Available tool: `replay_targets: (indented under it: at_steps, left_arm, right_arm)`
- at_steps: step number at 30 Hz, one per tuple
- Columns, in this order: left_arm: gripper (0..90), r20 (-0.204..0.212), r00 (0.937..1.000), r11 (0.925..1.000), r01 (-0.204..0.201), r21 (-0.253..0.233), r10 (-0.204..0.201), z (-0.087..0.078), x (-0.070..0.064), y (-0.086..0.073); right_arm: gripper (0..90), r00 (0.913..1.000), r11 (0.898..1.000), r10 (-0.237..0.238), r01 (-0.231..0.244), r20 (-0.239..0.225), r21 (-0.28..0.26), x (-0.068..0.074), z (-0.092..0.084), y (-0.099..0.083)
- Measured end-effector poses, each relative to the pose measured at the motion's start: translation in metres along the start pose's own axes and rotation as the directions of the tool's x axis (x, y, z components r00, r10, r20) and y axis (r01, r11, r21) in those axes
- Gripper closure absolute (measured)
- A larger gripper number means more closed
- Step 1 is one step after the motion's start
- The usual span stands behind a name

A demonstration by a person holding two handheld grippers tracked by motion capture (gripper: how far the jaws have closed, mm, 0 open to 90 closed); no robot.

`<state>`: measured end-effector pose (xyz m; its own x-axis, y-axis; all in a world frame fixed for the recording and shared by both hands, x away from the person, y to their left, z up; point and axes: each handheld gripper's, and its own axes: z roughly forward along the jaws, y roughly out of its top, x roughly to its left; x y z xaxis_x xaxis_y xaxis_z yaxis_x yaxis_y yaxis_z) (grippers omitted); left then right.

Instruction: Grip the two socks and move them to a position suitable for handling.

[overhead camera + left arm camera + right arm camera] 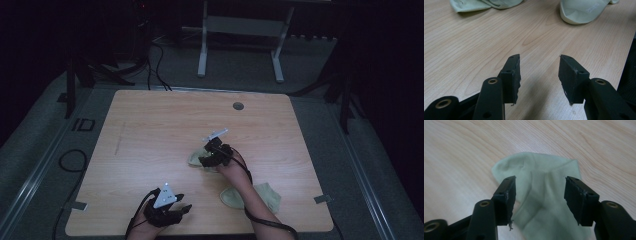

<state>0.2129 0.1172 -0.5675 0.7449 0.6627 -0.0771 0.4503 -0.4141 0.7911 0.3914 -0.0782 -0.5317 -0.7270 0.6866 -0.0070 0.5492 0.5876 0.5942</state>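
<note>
Two pale green socks lie on the wooden table (150,125). One sock (197,157) (541,187) (484,4) is at the table's middle, and my right gripper (206,161) (539,195) hovers over it, open, its jaws straddling the fabric without closing on it. The other sock (260,197) (584,11) lies near the front right, partly under the person's right forearm. My left gripper (184,209) (539,72) rests near the front edge, open, with bare wood between its jaws.
A round grommet hole (238,106) sits near the table's far edge. Beyond the table stands a white metal frame (240,45), and cables (155,65) run over the dark floor. Cables trail from both grippers.
</note>
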Motion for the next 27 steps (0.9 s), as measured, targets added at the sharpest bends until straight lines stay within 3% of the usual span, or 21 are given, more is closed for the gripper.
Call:
replay_targets:
  at_steps: [2,5,6,12,17,19,24,27]
  left_arm:
    - [46.8,-0.006,1.0,1.0,0.005,0.005,-0.005,0.0,0.001,0.0]
    - [21.8,0.001,0.9998,0.999,0.022,0.039,-0.022,0.004,0.002,-0.001]
    - [17.6,-0.008,0.9997,0.999,0.023,0.039,-0.023,0.004,0.001,-0.002]
    - [16.7,-0.022,0.9995,0.9997,0.023,0.009,-0.023,-0.001,0.002,0.001]
    - [16.7,-0.022,0.9995,0.9997,0.022,0.01,-0.022,0.0,0.001,0.001]
    - [16.7,-0.025,0.9996,0.9998,0.016,0.011,-0.016,0.0,0.0,0.001]
    - [16.7,-0.026,0.9995,0.9996,0.02,0.018,-0.019,0.001,0.001,0.0]
    - [16.8,-0.026,0.9994,0.9996,0.023,0.018,-0.022,0.001,0.002,0.0]
  right_arm:
    - [40.9,1.0,1.0,0.006,-0.006,0.008,0.015,0.001,0.009,0.004]
    - [41.5,0.9994,0.999,-0.014,0.012,0.032,0.039,0.006,0.019,0.007]
    - [41.5,0.9992,0.999,-0.019,0.017,0.034,0.045,0.007,0.022,0.008]
    - [45.1,0.9984,0.998,-0.021,0.018,0.053,0.06,0.009,0.029,0.011]
    - [74.8,0.9971,0.998,-0.033,0.029,0.069,0.046,0.014,0.027,0.009]
    - [80.1,0.995,0.998,-0.039,0.034,0.092,0.053,0.016,0.027,0.01]
    - [81.8,0.9956,0.998,-0.032,0.026,0.088,0.065,0.013,0.019,0.013]
    - [82.0,0.9935,0.998,-0.036,0.03,0.108,0.056,0.008,0.007,0.016]
